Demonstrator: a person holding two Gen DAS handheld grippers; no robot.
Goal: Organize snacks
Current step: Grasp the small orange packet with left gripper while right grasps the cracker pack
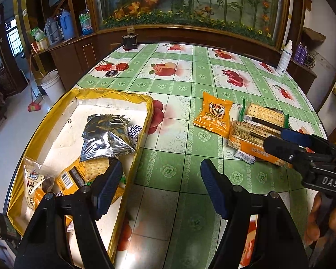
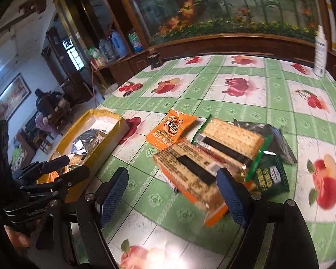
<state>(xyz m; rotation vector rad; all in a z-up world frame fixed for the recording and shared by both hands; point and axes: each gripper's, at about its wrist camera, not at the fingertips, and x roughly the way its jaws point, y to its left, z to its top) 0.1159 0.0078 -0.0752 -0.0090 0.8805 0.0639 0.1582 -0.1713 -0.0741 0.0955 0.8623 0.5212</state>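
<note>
Table [image 1: 190,78] with green fruit-print cloth. Yellow-walled box [image 1: 132,157] sits at its left edge and serves as the collection bin: it already holds a silver foil pouch [image 1: 105,134], a cracker pack [image 1: 87,170] and a clear bag [image 1: 33,179].

Loose snacks, grouped well right of the box:
- orange packet [image 2: 170,130], flat, nearest the box
- orange cracker pack [image 2: 190,174], long side toward the right gripper
- green cracker pack [image 2: 230,143], lying partly on the orange one
- dark green sachet [image 2: 268,177] and a grey foil bag [image 2: 277,139] at the far right of the pile

Left gripper [image 1: 161,188]: jaws wide apart, nothing between them, straddling the box's near wall. Judgement: parked beside the bin, no load.

Right gripper [image 2: 172,195]: jaws wide apart, empty, angled down at the near end of the orange cracker pack; the right finger overlaps that pack in view, contact cannot be told. Judgement: lining up for the next pick, the spread set to clear the pack's width.

Risk: the green pack rests on the target and may slide when it is lifted.
</note>
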